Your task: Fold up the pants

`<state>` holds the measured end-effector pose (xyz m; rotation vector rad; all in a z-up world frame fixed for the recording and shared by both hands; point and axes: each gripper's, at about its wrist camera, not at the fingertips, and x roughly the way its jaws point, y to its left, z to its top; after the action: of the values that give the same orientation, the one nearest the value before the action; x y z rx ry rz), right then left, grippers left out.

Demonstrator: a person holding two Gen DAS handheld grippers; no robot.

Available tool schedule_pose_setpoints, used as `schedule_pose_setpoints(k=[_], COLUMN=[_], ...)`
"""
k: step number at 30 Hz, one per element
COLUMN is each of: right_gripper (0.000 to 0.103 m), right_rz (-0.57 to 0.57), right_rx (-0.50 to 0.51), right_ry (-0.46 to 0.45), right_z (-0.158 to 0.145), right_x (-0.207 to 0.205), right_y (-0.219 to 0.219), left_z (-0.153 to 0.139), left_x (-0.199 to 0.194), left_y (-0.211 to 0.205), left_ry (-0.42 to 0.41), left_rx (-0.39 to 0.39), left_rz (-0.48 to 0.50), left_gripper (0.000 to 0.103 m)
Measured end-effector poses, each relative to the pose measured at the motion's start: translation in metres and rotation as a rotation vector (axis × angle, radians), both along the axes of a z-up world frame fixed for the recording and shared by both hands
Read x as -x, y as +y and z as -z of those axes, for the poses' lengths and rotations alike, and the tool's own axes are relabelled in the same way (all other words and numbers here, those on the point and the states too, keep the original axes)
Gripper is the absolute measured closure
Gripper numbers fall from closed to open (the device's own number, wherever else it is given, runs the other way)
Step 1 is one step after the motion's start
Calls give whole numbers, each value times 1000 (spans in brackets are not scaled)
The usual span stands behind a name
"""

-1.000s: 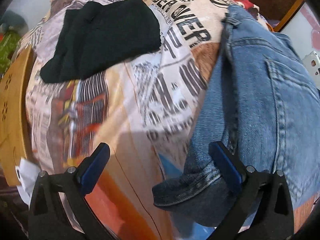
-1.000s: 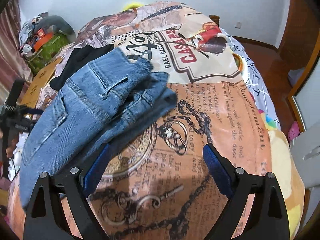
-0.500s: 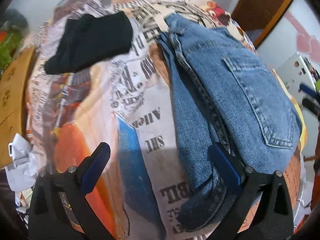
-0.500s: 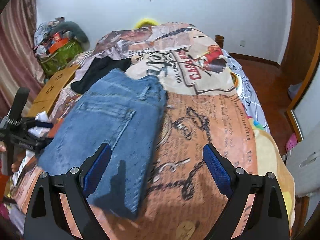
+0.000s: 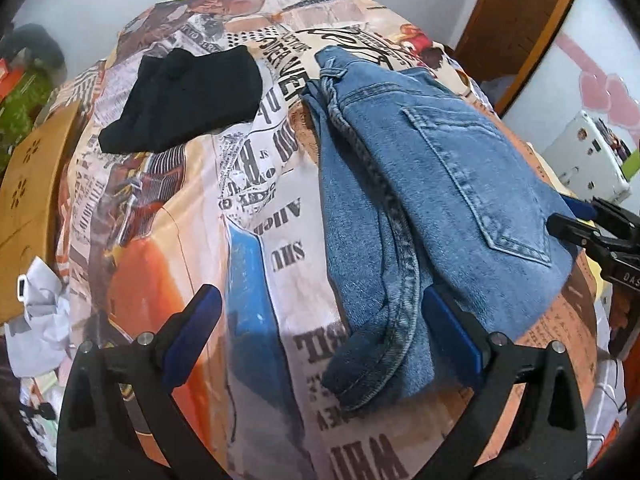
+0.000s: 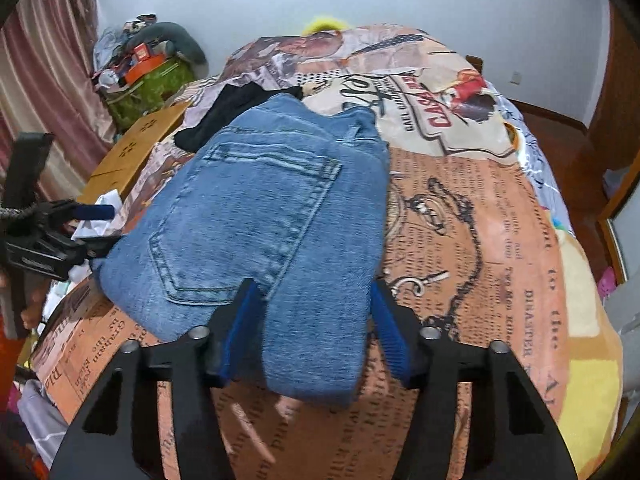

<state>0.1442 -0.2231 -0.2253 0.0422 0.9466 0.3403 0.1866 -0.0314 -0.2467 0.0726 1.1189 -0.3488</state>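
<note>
Folded blue jeans (image 5: 432,200) lie on the printed bedspread (image 5: 256,208), back pocket up; they also show in the right wrist view (image 6: 256,216). My left gripper (image 5: 320,336) is open, its right finger (image 5: 452,332) touching the jeans' near hem edge, its left finger over bare bedspread. My right gripper (image 6: 316,332) is open but narrowed, its jaws either side of the jeans' near corner. The right gripper also shows at the right edge of the left wrist view (image 5: 592,232).
A folded black garment (image 5: 184,100) lies on the bed beyond the jeans. A cardboard box (image 5: 28,196) and crumpled white paper (image 5: 36,320) sit left of the bed. A wooden door (image 5: 516,20) and white appliance (image 5: 588,156) stand at right.
The right gripper's jaws have narrowed from wide open around the jeans' corner. Both cameras have pulled back, and the jeans now lie flat and folded.
</note>
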Motion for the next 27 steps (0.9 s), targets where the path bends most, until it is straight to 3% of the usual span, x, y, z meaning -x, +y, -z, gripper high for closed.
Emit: schedule_pose_setpoints(k=[4, 8, 12, 19, 21, 23, 27], right_gripper=[79, 82, 82, 79, 73, 60, 56], right_rz=[13, 8, -2, -5, -1, 11, 27], right_rx=[56, 54, 79, 17, 19, 2, -15], right_ry=[-15, -3, -2, 35, 19, -12, -49], right_z=[7, 8, 6, -6, -12, -19, -29], right_x=[2, 2, 2, -6, -9, -15, -36], right_y=[1, -1, 2, -12, -15, -20, -26], left_z=[2, 3, 3, -13, -25, -41, -62], left_x=[9, 15, 13, 12, 6, -5, -40], left_y=[1, -1, 6, 9, 8, 7, 7], left_ry=[-70, -115, -91, -108, -147, -208, -232], left_rx=[-32, -78, -71, -83, -98, -120, -49], left_rz=[-28, -57, -96, -89, -85, -102, -121], left_gripper=[0, 0, 0, 2, 2, 2, 2])
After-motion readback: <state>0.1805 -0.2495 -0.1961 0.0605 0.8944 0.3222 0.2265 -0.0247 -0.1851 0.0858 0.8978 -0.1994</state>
